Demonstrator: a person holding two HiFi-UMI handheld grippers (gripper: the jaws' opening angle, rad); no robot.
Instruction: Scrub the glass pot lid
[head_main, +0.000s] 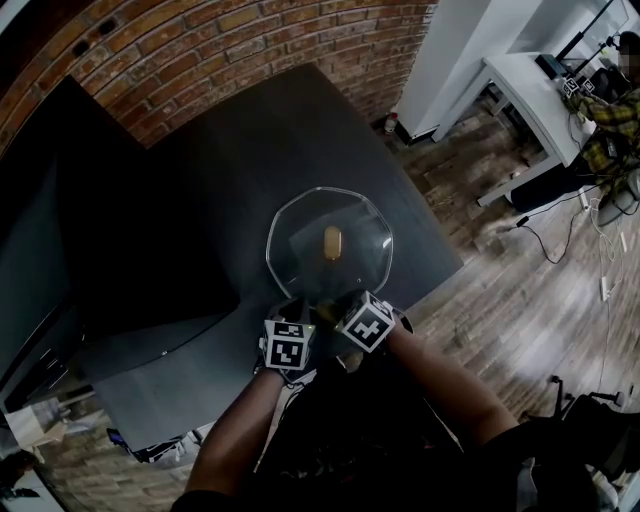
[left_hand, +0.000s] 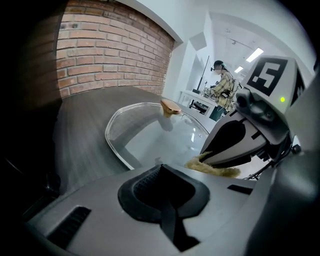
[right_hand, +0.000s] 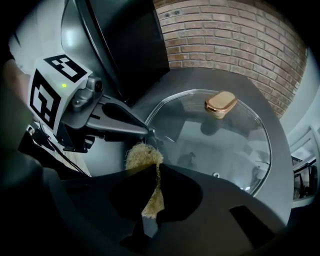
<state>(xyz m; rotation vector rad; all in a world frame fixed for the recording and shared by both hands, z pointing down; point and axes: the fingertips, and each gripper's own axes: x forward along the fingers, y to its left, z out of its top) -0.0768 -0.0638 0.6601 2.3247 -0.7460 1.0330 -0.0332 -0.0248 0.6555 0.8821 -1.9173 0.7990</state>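
No writing can be read, only coded square markers on two cubes

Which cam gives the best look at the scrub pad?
Right gripper view: scrub pad pinched in the right gripper, fibres clear. Left gripper view shows a side tuft; head view barely shows it.

We find bare tabletop left, above and right of the glass pot lid | knob sticks up mid-lid | left gripper, jaws together, and right gripper crowd its lower rim; scrub pad pinched by the right fills the gap between them | brick wall closes the frame's top
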